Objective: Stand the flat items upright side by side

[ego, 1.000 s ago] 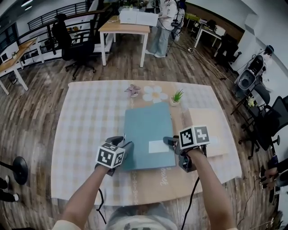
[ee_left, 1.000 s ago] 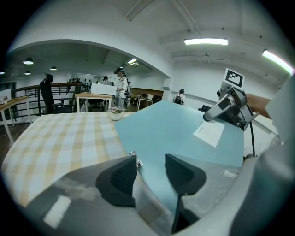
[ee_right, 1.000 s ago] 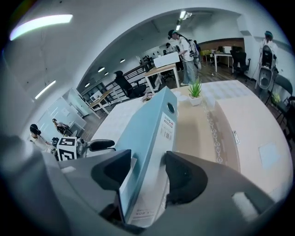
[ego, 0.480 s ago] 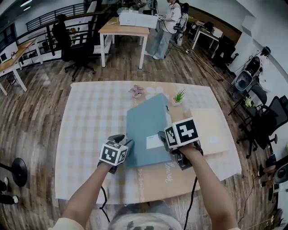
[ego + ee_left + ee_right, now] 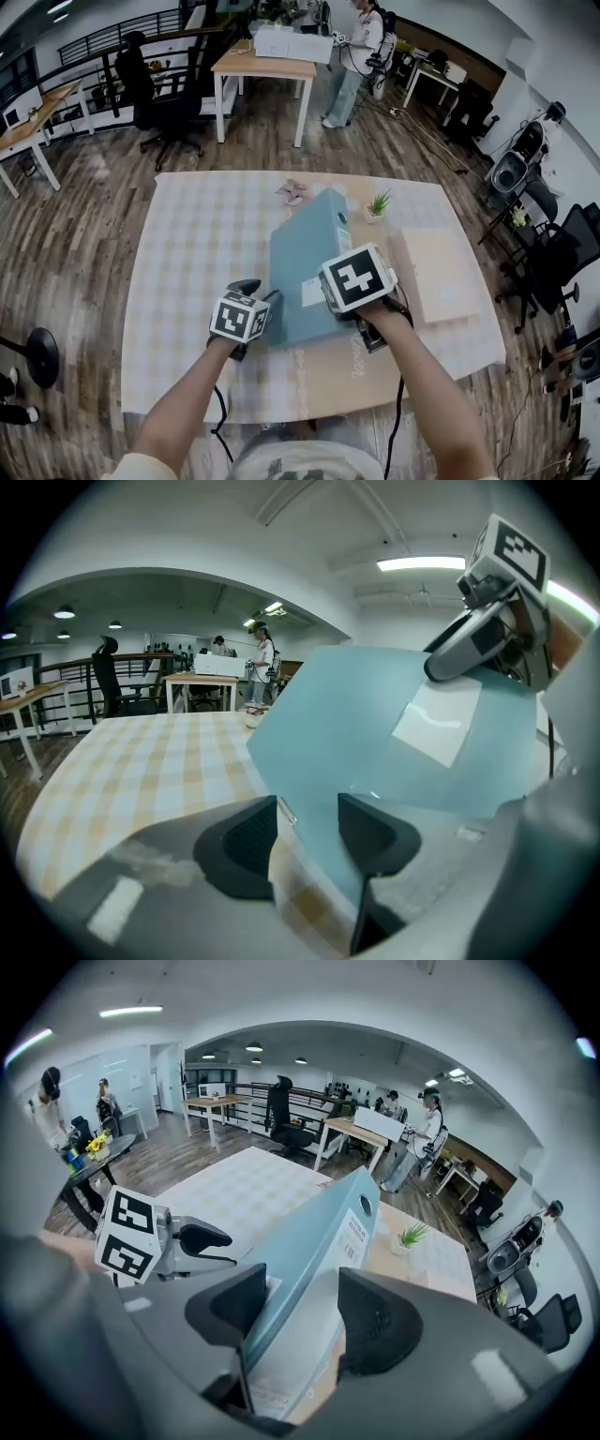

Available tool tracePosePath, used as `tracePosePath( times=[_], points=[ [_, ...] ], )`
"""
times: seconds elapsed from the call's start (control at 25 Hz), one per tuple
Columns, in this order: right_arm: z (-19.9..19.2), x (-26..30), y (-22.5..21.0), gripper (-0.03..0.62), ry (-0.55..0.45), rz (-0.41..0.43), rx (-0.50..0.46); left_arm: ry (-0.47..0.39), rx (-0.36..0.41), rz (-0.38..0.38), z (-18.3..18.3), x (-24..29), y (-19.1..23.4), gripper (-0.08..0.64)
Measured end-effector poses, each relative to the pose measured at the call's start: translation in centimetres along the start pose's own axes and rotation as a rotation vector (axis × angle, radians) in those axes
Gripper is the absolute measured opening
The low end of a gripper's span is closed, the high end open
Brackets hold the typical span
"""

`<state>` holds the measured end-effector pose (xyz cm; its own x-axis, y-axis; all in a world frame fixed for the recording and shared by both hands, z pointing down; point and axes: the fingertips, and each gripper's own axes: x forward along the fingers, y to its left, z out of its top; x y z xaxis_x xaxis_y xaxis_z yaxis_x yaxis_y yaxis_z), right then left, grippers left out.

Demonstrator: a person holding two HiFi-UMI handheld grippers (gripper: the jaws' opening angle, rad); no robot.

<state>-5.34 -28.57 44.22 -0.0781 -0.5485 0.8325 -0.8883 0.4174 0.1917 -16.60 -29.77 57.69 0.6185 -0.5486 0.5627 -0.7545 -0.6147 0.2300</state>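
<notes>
On the checked tablecloth (image 5: 187, 281), the big teal cardboard binder (image 5: 305, 267) is mid-raise, its near end clamped in the right tongs (image 5: 302, 1321), its lower edge loose inside the left tongs (image 5: 307, 832), whose jaws have just been opening; next, I reckon, it needs rolling fully upright.

Binder (image 5: 302, 267) on table (image 5: 187, 262), plant (image 5: 377, 202) behind

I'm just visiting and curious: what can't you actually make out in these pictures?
- Print on the blue binder's spine label: too small and blurred, right gripper view.
- The table under the binder: hidden by its tilted cover, head view.
- The pink thing at the table's far edge: too small to name, head view.
</notes>
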Motion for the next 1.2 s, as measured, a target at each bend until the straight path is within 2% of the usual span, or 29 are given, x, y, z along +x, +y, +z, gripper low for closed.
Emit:
tracePosePath(
  times=[0.28,0.52,0.92,1.2],
  points=[
    [2.3,-0.2,3.0,0.252,-0.049,-0.013,-0.119,-0.091,-0.058,-0.031,2.0,-2.4,-0.1,0.216],
    [3.8,-0.3,5.2,0.259,-0.074,-0.029,-0.207,-0.143,-0.041,-0.036,3.6,-4.1,-0.9,0.216],
    [5.9,-0.3,8.3,0.267,-0.124,-0.035,-0.294,-0.174,-0.068,-0.019,4.4,-6.0,-0.3,0.216],
    [7.1,0.1,10.6,0.276,-0.122,-0.013,-0.362,-0.193,-0.087,-0.001,4.7,-7.3,0.5,0.216]
  ],
)
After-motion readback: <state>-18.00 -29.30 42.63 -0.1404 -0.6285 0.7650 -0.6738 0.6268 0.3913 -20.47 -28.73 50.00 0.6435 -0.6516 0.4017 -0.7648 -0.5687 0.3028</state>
